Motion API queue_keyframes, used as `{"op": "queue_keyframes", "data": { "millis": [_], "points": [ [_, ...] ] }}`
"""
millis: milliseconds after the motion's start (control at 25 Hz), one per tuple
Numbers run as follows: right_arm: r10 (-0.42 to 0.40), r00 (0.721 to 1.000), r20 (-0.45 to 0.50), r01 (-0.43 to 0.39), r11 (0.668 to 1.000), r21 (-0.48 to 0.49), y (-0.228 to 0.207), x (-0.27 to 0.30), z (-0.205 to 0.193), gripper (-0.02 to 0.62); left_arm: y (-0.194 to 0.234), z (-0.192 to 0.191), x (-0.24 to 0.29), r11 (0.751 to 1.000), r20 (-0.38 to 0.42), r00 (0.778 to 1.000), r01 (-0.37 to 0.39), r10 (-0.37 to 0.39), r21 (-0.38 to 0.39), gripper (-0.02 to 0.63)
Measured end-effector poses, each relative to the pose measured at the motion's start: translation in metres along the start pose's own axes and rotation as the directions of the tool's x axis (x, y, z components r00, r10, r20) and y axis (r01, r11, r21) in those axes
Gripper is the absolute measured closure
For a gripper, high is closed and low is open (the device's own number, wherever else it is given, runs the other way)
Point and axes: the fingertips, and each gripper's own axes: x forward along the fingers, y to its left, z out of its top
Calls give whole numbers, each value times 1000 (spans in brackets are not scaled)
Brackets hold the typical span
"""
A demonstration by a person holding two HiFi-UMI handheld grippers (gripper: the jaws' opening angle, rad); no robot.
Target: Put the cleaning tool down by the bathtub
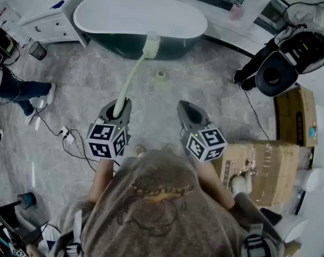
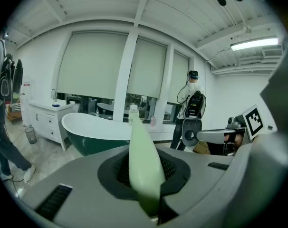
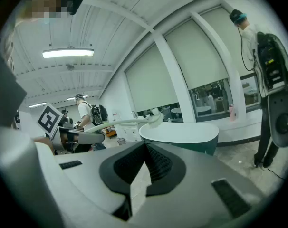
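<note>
A long pale green brush with a white bristle head sticks out of my left gripper, which is shut on its handle. The head hangs by the near rim of the white, dark-green-sided bathtub. In the left gripper view the handle runs up between the jaws toward the tub. My right gripper is beside it, shut and holding nothing. The right gripper view shows its jaws closed, with the brush reaching across to the tub.
A white cabinet and a small bin stand left of the tub. A small object lies on the grey floor. Cardboard boxes sit at right. People stand at left and right. Cables trail at left.
</note>
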Motion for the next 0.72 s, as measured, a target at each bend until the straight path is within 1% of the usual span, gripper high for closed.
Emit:
{"op": "queue_keyframes", "data": {
  "millis": [160,320,480,600,720],
  "points": [
    [5,1000,3,-5,1000,3,1,4,0,594,3,-1,2,1000,-4,1000,2,-2,-4,560],
    [-1,1000,-6,1,1000,0,6,21,1,594,20,1,7,1000,-11,1000,6,-6,-8,560],
    [-6,1000,13,6,1000,11,12,12,-5,594,18,-6,0,1000,-13,1000,13,-13,5,560],
    [-9,1000,29,8,999,37,13,27,-5,594,34,-9,8,1000,-24,999,26,-25,10,560],
    [-25,999,40,24,999,43,16,35,-10,594,47,-12,12,999,-33,999,39,-38,26,560]
  ]
}}
